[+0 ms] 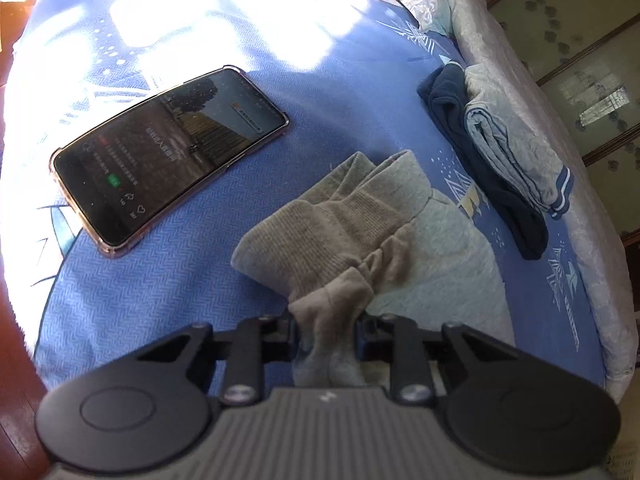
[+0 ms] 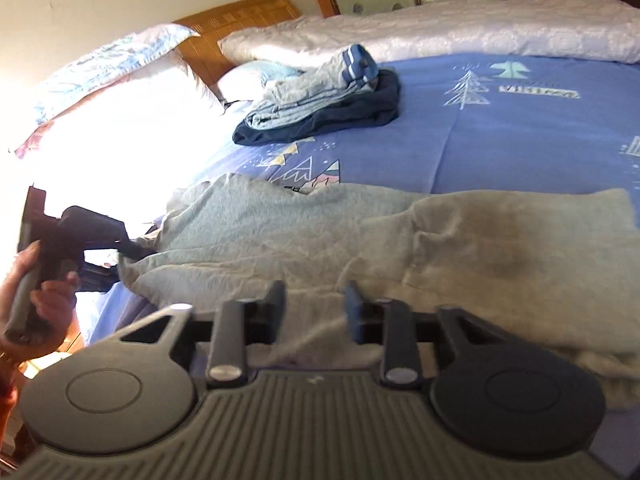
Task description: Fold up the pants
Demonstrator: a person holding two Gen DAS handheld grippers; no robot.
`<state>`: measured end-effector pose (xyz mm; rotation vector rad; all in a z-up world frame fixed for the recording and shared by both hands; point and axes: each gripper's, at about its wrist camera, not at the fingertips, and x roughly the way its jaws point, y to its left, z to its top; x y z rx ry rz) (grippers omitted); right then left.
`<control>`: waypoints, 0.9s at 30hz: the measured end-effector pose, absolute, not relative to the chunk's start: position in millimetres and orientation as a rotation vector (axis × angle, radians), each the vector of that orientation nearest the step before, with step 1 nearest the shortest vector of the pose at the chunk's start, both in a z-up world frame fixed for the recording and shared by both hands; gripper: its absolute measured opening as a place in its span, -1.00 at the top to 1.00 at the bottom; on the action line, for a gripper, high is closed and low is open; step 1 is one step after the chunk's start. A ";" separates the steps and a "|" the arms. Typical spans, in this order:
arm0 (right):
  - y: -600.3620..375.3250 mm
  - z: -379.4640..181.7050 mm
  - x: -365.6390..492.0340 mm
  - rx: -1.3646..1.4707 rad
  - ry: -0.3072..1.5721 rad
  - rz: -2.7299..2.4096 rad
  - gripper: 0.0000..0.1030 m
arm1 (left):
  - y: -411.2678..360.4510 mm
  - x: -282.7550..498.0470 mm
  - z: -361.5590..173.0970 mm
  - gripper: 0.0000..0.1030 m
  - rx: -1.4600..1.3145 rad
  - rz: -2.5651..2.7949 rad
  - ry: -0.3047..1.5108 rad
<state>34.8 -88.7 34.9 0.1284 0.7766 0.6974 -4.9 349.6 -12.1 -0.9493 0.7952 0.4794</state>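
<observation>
On the bed (image 1: 168, 320), left gripper (image 1: 326, 334) pinches the pants (image 1: 344, 220) cuff at 6 o'clock and right gripper (image 2: 316, 312) pinches their near edge, ready to fold.

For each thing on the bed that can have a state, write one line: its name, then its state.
grey pants: spread flat across the bed, cuffs bunched
left gripper: shut on a pants cuff
right gripper: jaws over the pants edge, grip unclear
phone: lying face up, screen lit
clothes pile: folded and stacked
</observation>
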 end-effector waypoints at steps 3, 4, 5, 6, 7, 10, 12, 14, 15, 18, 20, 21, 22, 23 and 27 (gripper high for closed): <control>-71.5 13.2 58.9 0.141 0.874 0.678 0.70 | 346.0 -10.7 4.2 0.61 -0.953 0.452 0.759; -67.2 0.2 68.3 0.129 0.956 0.658 0.77 | 343.2 -12.1 12.6 0.62 -0.949 0.431 0.742; -66.0 -8.9 73.6 0.142 0.996 0.646 0.82 | 339.0 -11.8 22.1 0.62 -0.940 0.406 0.725; -70.5 -9.0 75.8 0.179 0.992 0.647 0.82 | 333.1 -10.5 31.6 0.62 -0.926 0.379 0.708; -74.6 -7.2 77.8 0.205 1.009 0.647 0.81 | 324.2 -6.6 43.6 0.62 -0.903 0.342 0.687; -98.9 5.6 68.2 0.308 0.968 0.648 0.69 | 286.6 11.0 77.3 0.65 -0.799 0.228 0.653; -123.5 11.7 58.8 0.377 0.936 0.630 0.69 | 248.3 29.3 98.4 0.67 -0.703 0.132 0.641; -152.7 12.9 50.7 0.455 0.922 0.587 0.69 | 198.8 48.6 115.2 0.68 -0.594 0.024 0.638; -170.8 12.7 46.6 0.494 0.916 0.555 0.69 | 172.4 56.6 120.2 0.68 -0.542 -0.023 0.642; -221.5 12.2 36.3 0.583 0.888 0.447 0.69 | 86.6 80.1 119.1 0.68 -0.404 -0.174 0.675; -254.1 12.9 29.2 0.632 0.857 0.371 0.69 | 27.7 92.2 103.3 0.60 -0.319 -0.260 0.742; -271.2 12.6 25.2 0.659 0.838 0.330 0.69 | 1.4 97.9 93.3 0.42 -0.282 -0.310 0.788; -284.7 11.3 21.7 0.686 0.823 0.294 0.69 | -21.6 100.2 81.1 0.29 -0.250 -0.361 0.839; -299.1 9.5 18.8 0.716 0.814 0.258 0.69 | -39.9 99.2 69.2 0.26 -0.219 -0.391 0.891; -330.6 7.9 9.1 0.776 0.785 0.198 0.69 | -44.6 79.7 44.6 0.26 -0.246 -0.466 0.980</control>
